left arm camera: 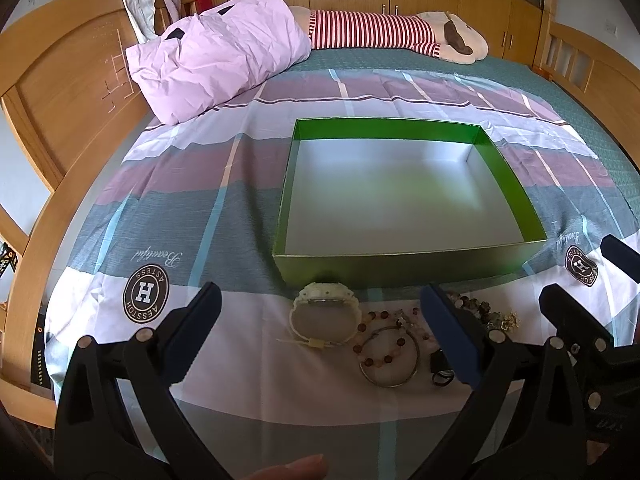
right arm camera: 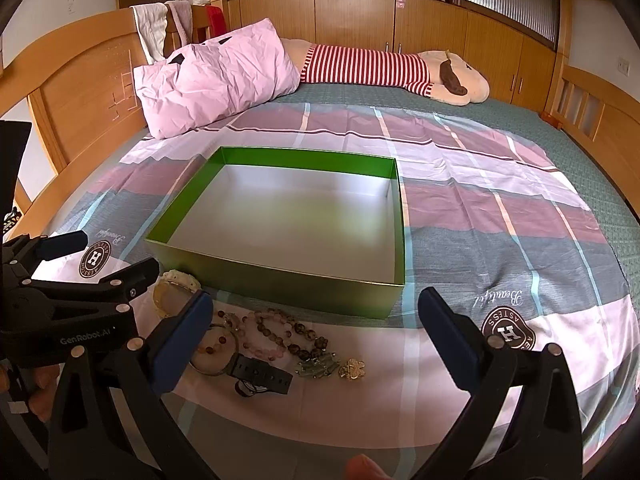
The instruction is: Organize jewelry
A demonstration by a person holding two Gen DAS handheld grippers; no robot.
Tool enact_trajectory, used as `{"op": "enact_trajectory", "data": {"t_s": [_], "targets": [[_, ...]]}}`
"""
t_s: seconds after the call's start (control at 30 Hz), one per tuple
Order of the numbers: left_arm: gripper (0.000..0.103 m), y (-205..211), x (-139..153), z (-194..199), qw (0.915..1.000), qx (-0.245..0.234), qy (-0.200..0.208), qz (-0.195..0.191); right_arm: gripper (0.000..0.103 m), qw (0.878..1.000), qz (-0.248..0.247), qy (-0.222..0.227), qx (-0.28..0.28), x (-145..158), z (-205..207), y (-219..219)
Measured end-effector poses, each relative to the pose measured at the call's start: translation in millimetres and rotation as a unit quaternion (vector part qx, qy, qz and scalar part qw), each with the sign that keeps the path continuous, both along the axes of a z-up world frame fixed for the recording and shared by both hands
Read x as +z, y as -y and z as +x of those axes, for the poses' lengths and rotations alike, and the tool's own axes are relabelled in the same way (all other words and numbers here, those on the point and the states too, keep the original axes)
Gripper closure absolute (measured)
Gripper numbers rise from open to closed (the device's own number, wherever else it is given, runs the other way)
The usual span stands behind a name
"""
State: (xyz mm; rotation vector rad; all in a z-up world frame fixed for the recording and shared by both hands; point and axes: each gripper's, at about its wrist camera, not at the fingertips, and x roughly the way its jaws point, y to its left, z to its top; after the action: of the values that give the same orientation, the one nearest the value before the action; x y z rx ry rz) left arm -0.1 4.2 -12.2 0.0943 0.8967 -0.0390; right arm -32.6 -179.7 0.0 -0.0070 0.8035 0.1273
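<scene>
Right now both grippers are hovering side by side above the near edge of a bed, and neither one is gripping anything. Seen from its own camera, the left gripper is holding its two blue-padded fingers wide apart, with a cream-white watch lying on the patchwork bedspread between them. Just to the right of that watch a beaded bracelet is lying across a thin metal bangle, and the left gripper's right finger is covering part of the pile beyond.

From the right wrist camera, the right gripper is likewise spreading its fingers wide, empty. Between them the rest of the jewelry is sitting in a loose cluster: a pink and brown bead bracelet, a black watch, a string of green beads and a small gold piece at the right end, all touching or nearly touching one another.

Just behind the cluster a green box with a white, bare interior is standing open on the bedspread. Farther back a pink pillow is leaning by the wooden headboard, and a striped plush toy is lying along the far side of the bed
</scene>
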Motion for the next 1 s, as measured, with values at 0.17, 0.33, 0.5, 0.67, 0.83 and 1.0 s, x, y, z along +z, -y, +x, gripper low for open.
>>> {"op": "enact_trajectory", "data": {"t_s": [0.17,0.33,0.5,0.67,0.83,1.0], "targets": [[0.002,4.7,1.5,3.0,1.0000,0.001,-0.001,0.001,0.001,1.000,0.000,0.000,0.000,-0.5,-0.2,-0.1],[0.002,4.5,1.3,3.0,1.0000,0.000,-0.001,0.001,0.001,1.000,-0.001,0.001,0.000,-0.4,0.1,-0.2],[0.002,4.4,1.2,2.9,1.0000,0.001,-0.001,0.002,0.001,1.000,-0.001,0.000,0.000,-0.8,0.1,-0.4],[0.002,4.1,0.9,2.7,1.0000,0.001,-0.002,0.002,0.001,1.000,-0.001,0.000,0.000,-0.5,0.0,-0.6],[0.002,4.1,1.0,2.7,1.0000,0.000,-0.002,0.002,0.001,1.000,-0.002,0.000,0.000,-2.0,0.1,-0.6],[0.002,1.8,-1.8,2.1,1.0000,0.000,-0.002,0.003,0.001,1.000,-0.002,0.000,0.001,-2.0,0.0,-0.5]]}}
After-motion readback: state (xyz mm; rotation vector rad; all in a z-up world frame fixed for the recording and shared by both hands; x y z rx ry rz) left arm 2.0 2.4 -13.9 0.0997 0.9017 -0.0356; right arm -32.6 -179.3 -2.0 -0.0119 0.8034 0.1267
